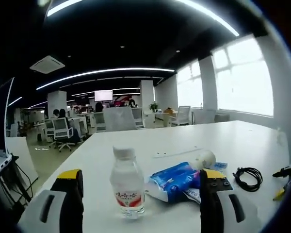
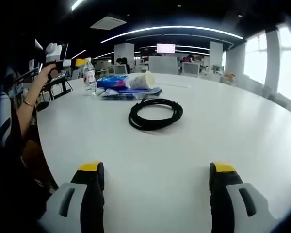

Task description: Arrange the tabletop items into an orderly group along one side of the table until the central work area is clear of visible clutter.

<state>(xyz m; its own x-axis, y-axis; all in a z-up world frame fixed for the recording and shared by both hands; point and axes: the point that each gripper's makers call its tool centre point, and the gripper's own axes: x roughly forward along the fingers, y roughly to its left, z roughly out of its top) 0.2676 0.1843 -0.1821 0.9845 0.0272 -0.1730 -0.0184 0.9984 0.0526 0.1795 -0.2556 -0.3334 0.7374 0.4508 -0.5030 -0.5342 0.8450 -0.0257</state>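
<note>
— Two grippers, how did they stand?
— My left gripper (image 1: 140,194) gaped wide, empty, the water bottle (image 1: 127,187) between its jaws; my right gripper (image 2: 155,182) gaped empty, the black cable coil (image 2: 155,114) farther off.

Big white tabletop (image 2: 223,126) here. Sitting on it: a clear water bottle (image 1: 127,187) standing upright, a blue plastic pack (image 1: 174,180) just beside it, a white cup (image 2: 141,80) on its side, and a coiled black cable (image 2: 155,113) lying apart.

You're in an open-plan office: beyond your left gripper (image 1: 141,204), rows of desks with white swivel chairs (image 1: 62,130), strip ceiling lights (image 1: 106,73), big windows (image 1: 242,77).
</note>
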